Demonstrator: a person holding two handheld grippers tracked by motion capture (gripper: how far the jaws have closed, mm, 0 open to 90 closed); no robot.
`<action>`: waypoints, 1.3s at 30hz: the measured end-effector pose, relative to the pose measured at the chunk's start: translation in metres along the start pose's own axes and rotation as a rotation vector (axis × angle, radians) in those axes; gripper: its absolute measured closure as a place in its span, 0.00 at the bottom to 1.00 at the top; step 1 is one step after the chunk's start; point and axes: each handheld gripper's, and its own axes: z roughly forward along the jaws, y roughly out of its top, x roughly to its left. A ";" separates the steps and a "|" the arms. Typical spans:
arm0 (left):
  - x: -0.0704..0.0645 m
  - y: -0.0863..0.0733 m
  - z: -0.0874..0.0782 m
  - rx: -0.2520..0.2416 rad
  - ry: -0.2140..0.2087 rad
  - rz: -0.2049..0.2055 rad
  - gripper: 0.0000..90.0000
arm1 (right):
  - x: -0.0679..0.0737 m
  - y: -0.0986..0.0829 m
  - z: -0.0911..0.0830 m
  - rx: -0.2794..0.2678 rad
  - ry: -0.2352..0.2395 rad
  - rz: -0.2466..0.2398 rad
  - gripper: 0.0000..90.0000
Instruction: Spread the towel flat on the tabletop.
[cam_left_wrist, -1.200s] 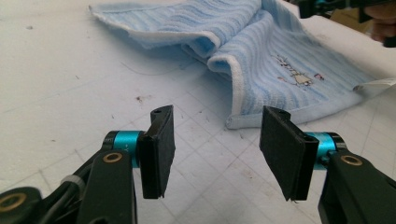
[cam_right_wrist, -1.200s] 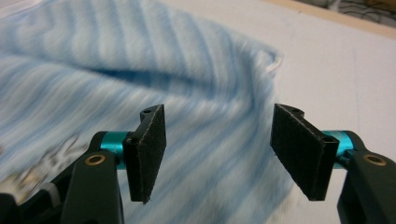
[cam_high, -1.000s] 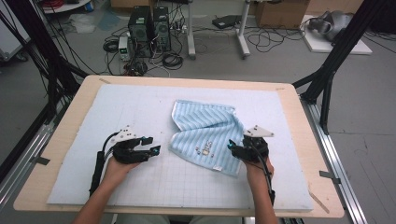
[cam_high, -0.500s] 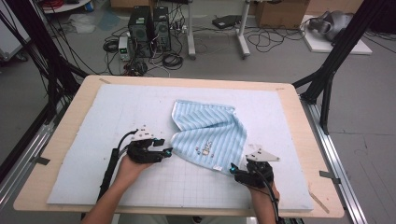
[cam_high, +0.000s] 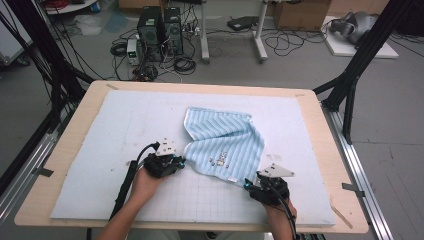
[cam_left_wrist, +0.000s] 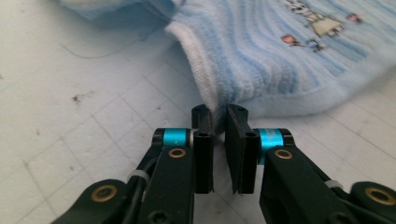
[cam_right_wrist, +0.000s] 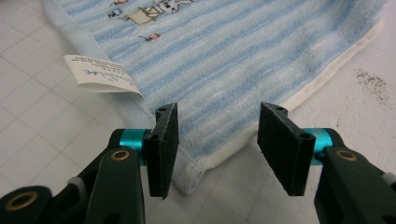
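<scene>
A light blue striped terry towel (cam_high: 223, 145) with a small embroidered picture lies rumpled and partly folded over itself near the middle of the pale gridded mat (cam_high: 100, 150) that covers the wooden surface (cam_high: 60, 150). The person stands at the near edge with a tool in each hand.

The left hand-held gripper (cam_high: 179, 162) is at the towel's near left corner. In the left gripper view its jaws are almost pressed together, with the white-edged corner (cam_left_wrist: 215, 103) of the cloth pinched in the narrow gap between them. The right hand-held gripper (cam_high: 248, 184) sits at the towel's near right corner, just past the white care label (cam_right_wrist: 100, 74) sewn into the hem. In the right gripper view its jaws are spread wide, straddling the corner, with the cloth lying on the mat between and below the pads and neither pad touching it.

To my eye this is the grasping step of spreading out or folding the towel: one corner is secured and the other is lined up but not yet taken. The next move calls for the right jaws to dip a little lower and close on that hemmed corner, catching the full thickness of the cloth and not merely the label. Then both hands can lift together, keeping the near edge taut so the bunched far part pulls flat.
</scene>
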 end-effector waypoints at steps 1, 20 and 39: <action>-0.001 -0.003 -0.002 -0.007 -0.011 -0.002 0.94 | 0.000 0.000 0.000 0.002 0.006 0.008 0.56; -0.013 -0.042 -0.051 -0.090 -0.091 -0.074 1.00 | 0.018 -0.009 -0.019 0.008 0.086 -0.080 0.93; -0.014 -0.013 -0.011 -0.015 -0.039 -0.052 0.73 | 0.019 -0.013 -0.021 0.013 0.058 -0.084 0.91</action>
